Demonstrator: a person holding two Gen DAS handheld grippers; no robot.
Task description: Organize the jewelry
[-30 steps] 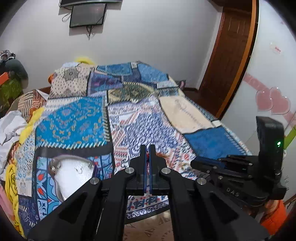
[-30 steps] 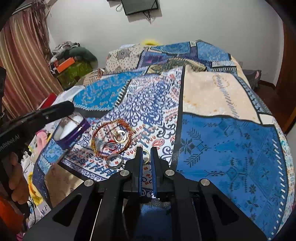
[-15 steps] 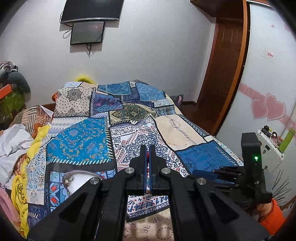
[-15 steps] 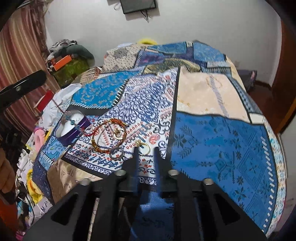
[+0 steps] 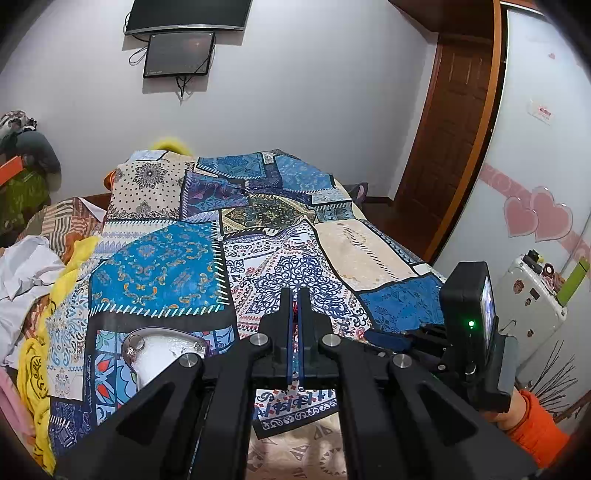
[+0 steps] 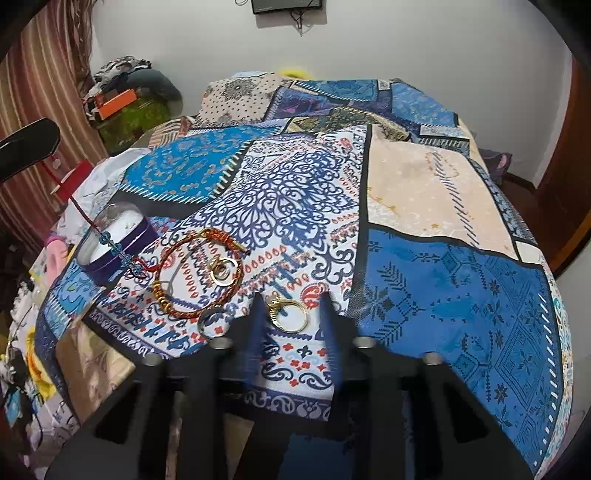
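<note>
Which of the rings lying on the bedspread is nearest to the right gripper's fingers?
The thin gold ring, lying between the open right gripper fingers; the silver ring lies left.

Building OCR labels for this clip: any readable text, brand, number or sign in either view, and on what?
No text here is legible.
TV: mark on the lower bezel, too small to read.
Small screen: print at its lower left corner, too small to read.
Wall sticker: red print, blurred.
Suitcase: stickers on it, no words legible.
</note>
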